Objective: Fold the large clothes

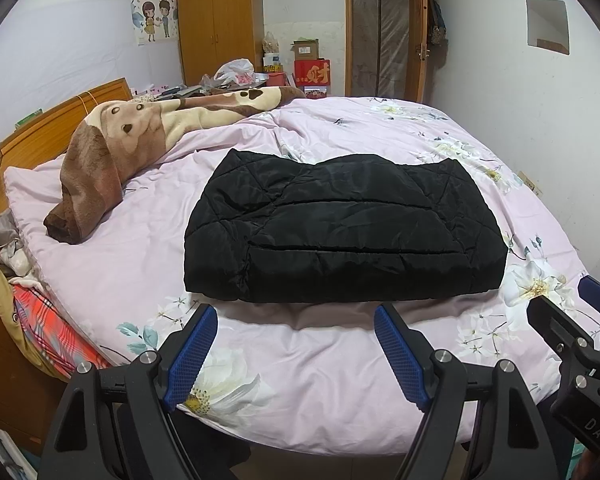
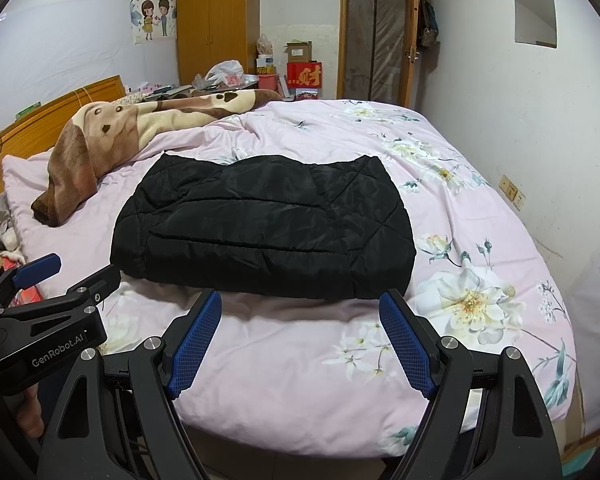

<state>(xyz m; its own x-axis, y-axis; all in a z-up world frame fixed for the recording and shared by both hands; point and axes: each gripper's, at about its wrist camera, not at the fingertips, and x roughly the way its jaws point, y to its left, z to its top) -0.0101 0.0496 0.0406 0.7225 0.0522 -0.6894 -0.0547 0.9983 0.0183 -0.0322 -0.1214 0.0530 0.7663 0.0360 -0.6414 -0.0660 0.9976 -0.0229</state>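
Two grippers, both with jaws spread wide and nothing between the pads. Left gripper (image 1: 294,320) hangs over the near edge of the bed; its blue pads (image 1: 192,356) sit clear of any fabric. Right gripper (image 2: 300,308) same story: released, empty, above the near edge of the pink floral duvet (image 2: 460,240).

Black quilted jacket (image 1: 340,232) lies folded into a flat, roughly rectangular bundle on the duvet, about mid-bed. Relative to the jacket:
- left gripper: just in front of the near hem, toward the jacket's left half, fingertips close to the hem but not touching
- right gripper: just in front of the near hem, toward the jacket's right half, also apart from it
- the two grippers sit side by side; each shows at the edge of the other's wrist view (right one at the far right of the left view, left one at the far left of the right view)
- brown and cream plush blanket (image 1: 112,152): behind and left of the jacket, near the wooden headboard (image 1: 60,120), well apart
- wooden wardrobe (image 2: 216,20) and door (image 2: 376,36): far behind the jacket, against the back wall
- red box (image 2: 305,75): behind the jacket, on the clutter past the bed's far edge

Jacket's near hem looks bulky, layered; far edge shows two raised corners with a dip between.
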